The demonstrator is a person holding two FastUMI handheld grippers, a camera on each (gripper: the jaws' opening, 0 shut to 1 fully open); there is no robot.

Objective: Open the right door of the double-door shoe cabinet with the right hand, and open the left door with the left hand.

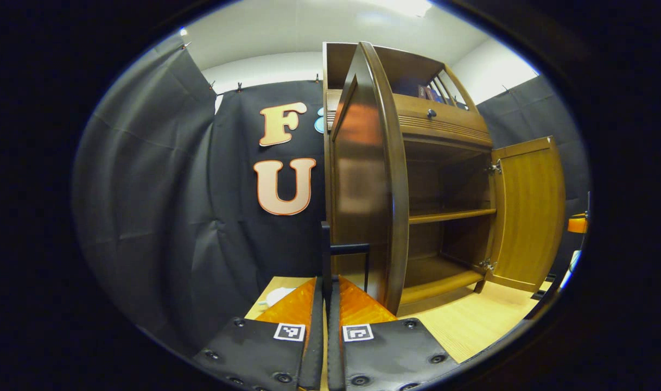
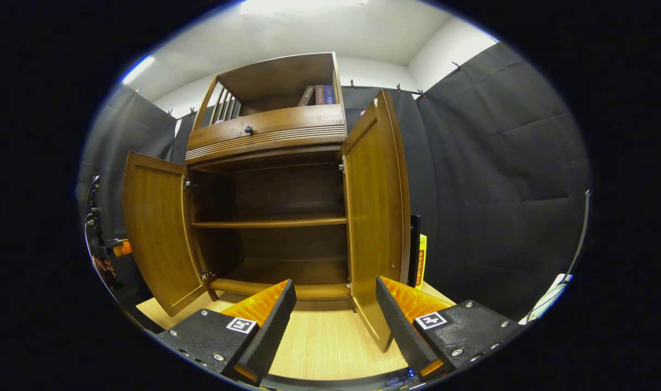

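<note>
The brown wooden shoe cabinet (image 2: 265, 136) stands with both doors swung out, baring its inner shelf (image 2: 268, 222). In the left gripper view the left door (image 1: 363, 179) is edge-on right in front of me. My left gripper (image 1: 326, 279) is shut on that door's black handle (image 1: 348, 248). The right door (image 1: 528, 212) hangs open farther off. In the right gripper view the right door (image 2: 374, 217) stands open just beyond my right gripper (image 2: 335, 287), which is open and holds nothing. The left door (image 2: 157, 233) is at the left, with the other gripper and a hand (image 2: 105, 250) beside it.
The cabinet rests on a light wooden floor (image 2: 330, 336). Above the doors are a drawer with a dark knob (image 2: 248, 130) and an open top shelf with books (image 2: 317, 95). Black cloth walls (image 2: 499, 179) close in on both sides. A yellow strip (image 2: 421, 260) shows behind the right door.
</note>
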